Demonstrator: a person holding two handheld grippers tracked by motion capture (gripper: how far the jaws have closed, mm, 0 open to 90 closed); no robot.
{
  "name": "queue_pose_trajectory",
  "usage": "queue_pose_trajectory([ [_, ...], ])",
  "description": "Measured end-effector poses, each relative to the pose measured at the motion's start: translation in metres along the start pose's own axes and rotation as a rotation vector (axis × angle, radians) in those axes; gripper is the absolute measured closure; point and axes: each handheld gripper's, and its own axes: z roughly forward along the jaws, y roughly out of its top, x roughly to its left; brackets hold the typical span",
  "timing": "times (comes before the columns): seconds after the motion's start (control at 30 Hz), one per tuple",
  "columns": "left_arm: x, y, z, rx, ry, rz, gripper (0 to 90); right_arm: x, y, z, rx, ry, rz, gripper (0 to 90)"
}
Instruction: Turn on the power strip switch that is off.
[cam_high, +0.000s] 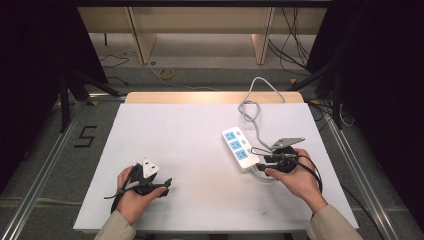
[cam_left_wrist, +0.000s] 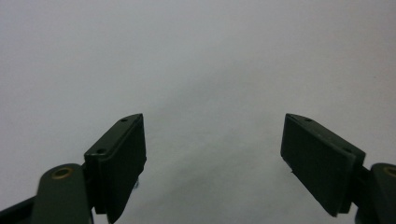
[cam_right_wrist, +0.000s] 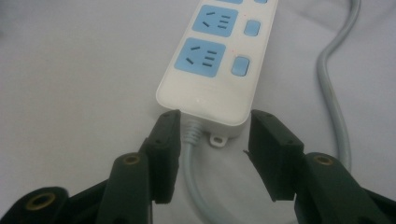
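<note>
Right gripper view is showing the right claw with its jaws apart, reaching the near end of the white power strip. The strip's grey cord is running down between the two jaws. The strip is lying flat on the white surface, just in front of this claw. The left claw is standing wide apart over bare surface, holding nothing.
</note>
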Motion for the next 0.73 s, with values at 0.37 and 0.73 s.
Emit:
queue_pose_trajectory([
  [0.37,0.000,-0.001,0.000,0.000,-0.001,-0.002,22.1,0.006,-0.022,-0.006,-0.043,0.018,-0.010,51.4],
  [0.73,0.001,-0.001,0.003,0.008,-0.010,-0.007,21.8,0.006,-0.031,-0.008,-0.067,0.013,0.000,49.9],
])
